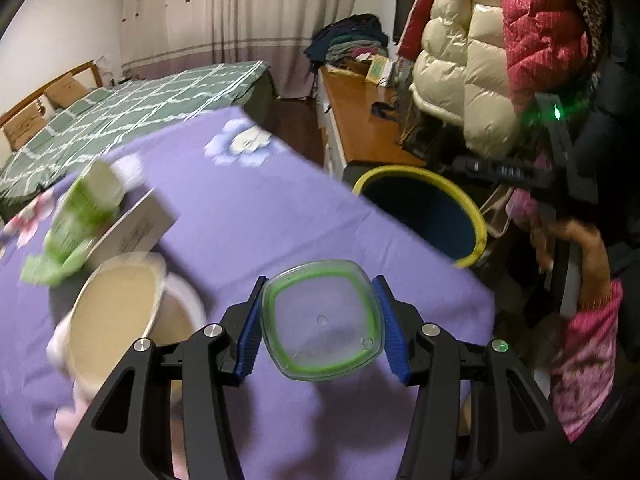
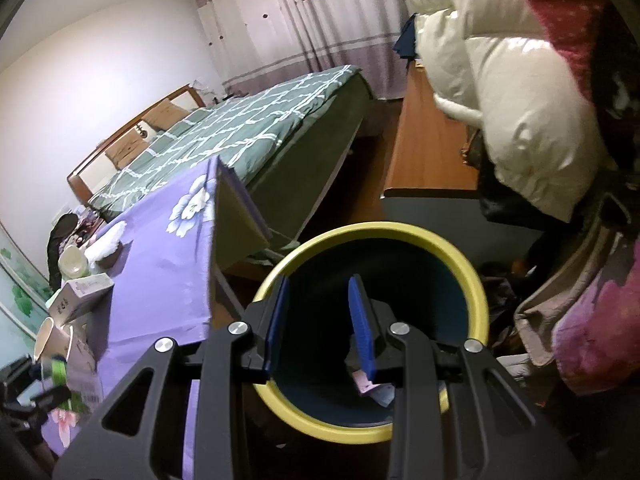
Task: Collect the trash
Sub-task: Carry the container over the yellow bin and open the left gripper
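Two handheld grippers, each with two blue pads. Left gripper (image 1: 322, 330) clamped on one clear plastic lid with a green rim (image 1: 323, 326), held above the purple flowered tablecloth (image 1: 248, 216). Right gripper (image 2: 320, 326) empty, jaws parted, poised over the mouth of the bin. One round bin (image 2: 372, 336), dark blue inside with a yellow rim, stood on the floor just beside the table's corner; a few scraps of paper (image 2: 376, 390) lay at its bottom. On the cloth: one cream bowl (image 1: 116, 312) tilted in a second bowl, contents too blurred to tell; one green and white cup (image 1: 86, 216); one paper cup (image 2: 52, 338); two small cartons (image 2: 80, 298), side by side. Bedroom beyond: one bed under a green checked cover (image 1: 132, 116), pale curtains (image 1: 240, 8), one wooden desk (image 1: 360, 120), puffy coats (image 1: 472, 72) hanging at right.
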A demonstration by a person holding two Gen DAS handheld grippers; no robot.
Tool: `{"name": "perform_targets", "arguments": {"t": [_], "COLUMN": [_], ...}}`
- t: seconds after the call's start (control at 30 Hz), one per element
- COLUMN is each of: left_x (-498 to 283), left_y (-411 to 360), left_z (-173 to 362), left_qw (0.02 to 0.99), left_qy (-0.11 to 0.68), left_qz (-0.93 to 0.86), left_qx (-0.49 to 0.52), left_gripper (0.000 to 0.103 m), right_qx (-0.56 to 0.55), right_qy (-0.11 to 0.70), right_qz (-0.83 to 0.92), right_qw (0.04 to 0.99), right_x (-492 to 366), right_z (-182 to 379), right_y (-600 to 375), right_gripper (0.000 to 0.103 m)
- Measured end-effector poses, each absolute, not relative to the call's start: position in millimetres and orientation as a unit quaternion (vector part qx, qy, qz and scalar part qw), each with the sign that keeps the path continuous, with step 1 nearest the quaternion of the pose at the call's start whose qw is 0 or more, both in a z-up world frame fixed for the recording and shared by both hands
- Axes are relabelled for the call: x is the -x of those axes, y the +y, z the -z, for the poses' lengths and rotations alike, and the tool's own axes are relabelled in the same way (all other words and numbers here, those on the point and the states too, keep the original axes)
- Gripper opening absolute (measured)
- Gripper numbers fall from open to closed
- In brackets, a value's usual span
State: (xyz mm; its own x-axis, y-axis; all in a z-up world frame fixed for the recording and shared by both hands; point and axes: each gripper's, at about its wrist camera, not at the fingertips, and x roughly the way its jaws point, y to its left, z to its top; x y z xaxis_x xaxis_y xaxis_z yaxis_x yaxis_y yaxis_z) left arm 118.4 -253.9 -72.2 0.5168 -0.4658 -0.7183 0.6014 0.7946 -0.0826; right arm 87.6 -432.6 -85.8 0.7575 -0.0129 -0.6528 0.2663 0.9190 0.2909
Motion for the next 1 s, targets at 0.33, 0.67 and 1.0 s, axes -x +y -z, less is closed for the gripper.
{"name": "perform_targets", "arguments": {"t": [0.33,0.67,1.0], "left_x": [-161,-194,-201], "left_y": [-379,-459,-460], "left_z": [68,104,111], "left_qw": [0.847,0.826,0.837], "left_qy": [0.370,0.400,0.399], "left_qz": [0.367,0.379,0.357], "left_qx": [-0.105,-0.120,-0.113], "left_gripper": [0.051,0.051,0.071], "right_qx": [-0.192,-0.204,-0.204], "right_qy": [0.343,0.350,0.352], "right_qz": [0.120,0.135,0.144], "right_qw": [0.912,0.904,0.902], "right_x": [-67,-59,-60], "right_z": [99,112,113], "right_y": [-469,-483,-481], "right_gripper": [0.030,0.030,0.039]}}
